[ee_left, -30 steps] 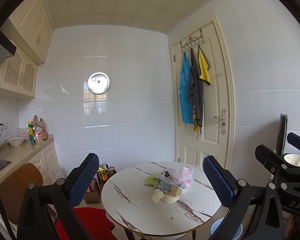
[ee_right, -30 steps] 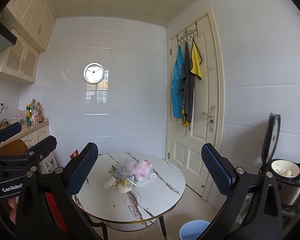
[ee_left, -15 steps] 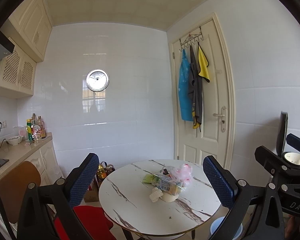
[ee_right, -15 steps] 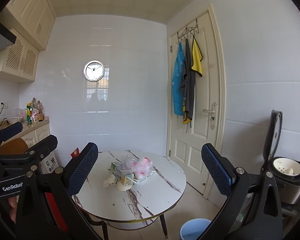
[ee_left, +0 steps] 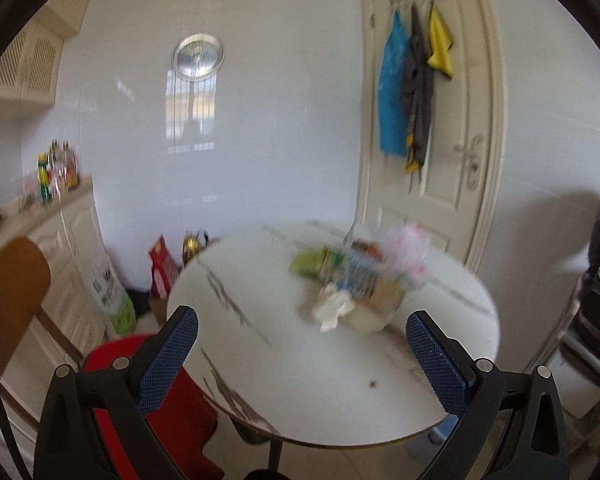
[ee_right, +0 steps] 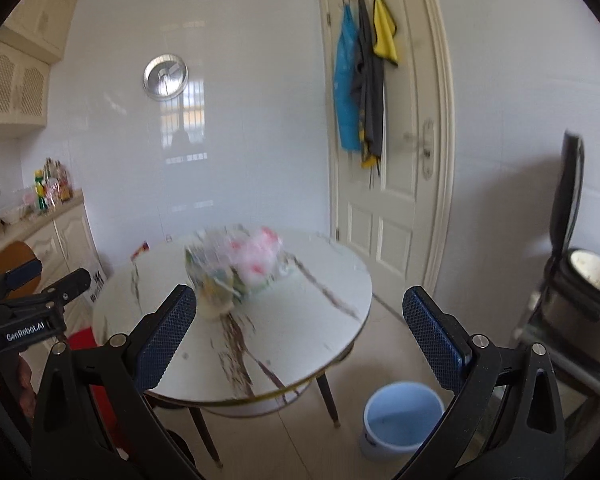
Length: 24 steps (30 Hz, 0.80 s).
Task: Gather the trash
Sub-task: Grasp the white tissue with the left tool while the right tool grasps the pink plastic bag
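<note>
A pile of trash (ee_left: pixel 360 280) lies on the round white marble table (ee_left: pixel 300 392): a pink-and-clear plastic bag (ee_left: pixel 406 246), a green wrapper (ee_left: pixel 310 262), a crumpled white tissue (ee_left: pixel 332 308) and a cream bowl (ee_left: pixel 370 320). The pile also shows in the right wrist view (ee_right: pixel 236 270), blurred. A light blue bin (ee_right: pixel 400 420) stands on the floor beside the table. My left gripper (ee_left: pixel 302 360) is open and empty, over the table's near edge. My right gripper (ee_right: pixel 300 336) is open and empty, short of the pile. The left gripper's body (ee_right: pixel 24 316) shows at the left of the right wrist view.
A red stool (ee_left: pixel 156 412) and a brown chair (ee_left: pixel 8 280) stand left of the table. A rice cooker (ee_right: pixel 580 304) with its lid up stands on a rack at right. A door (ee_right: pixel 392 160) with hanging cloths is behind. A counter (ee_left: pixel 32 208) runs along the left wall.
Both grippers have tilted down and moved closer to the table; the trash pile now looks larger and blurred. Both stay open and empty.
</note>
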{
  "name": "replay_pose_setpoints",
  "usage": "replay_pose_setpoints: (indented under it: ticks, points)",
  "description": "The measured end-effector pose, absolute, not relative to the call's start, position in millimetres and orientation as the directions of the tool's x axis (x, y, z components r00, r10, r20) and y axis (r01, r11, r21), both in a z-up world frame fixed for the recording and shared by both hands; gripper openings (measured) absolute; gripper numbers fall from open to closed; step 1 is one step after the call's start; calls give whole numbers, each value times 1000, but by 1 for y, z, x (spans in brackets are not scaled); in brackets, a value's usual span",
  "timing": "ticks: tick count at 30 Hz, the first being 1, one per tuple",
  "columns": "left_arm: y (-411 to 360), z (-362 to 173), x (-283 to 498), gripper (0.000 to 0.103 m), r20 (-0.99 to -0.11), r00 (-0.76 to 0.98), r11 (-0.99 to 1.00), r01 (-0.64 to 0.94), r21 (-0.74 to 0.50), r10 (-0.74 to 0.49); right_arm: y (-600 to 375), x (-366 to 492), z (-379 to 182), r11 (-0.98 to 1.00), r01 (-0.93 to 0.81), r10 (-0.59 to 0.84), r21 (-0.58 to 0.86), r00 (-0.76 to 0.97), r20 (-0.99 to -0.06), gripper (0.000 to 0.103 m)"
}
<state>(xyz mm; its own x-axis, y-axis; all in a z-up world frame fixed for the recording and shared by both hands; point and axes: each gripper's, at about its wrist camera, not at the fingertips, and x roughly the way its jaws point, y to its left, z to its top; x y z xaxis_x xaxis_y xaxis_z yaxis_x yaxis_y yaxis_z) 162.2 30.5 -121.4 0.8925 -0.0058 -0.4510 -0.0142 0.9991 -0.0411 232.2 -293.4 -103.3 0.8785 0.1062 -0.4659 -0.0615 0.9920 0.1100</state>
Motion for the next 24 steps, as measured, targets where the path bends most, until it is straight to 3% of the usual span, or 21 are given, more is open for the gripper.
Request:
replay_pose_setpoints:
  ticks: [7, 13, 19, 24]
  points:
    - [28, -152, 260, 102, -622, 781, 997, 0, -73, -46, -305, 294, -166, 987, -84, 147, 134, 793, -592, 103]
    - [24, -164, 347, 102, -677, 736, 1000, -10, 3, 10, -310, 338, -200, 986, -93, 164, 140, 711, -684, 103]
    - [34, -161, 410, 101, -717, 695, 999, 13, -44, -40, -306, 377, -200, 981, -112, 193, 161, 708, -680, 103]
    - [38, -165, 444, 72, -760, 646, 998, 58, -33, -63, -302, 420, -194, 937, -164, 332, 307, 688, -646, 103]
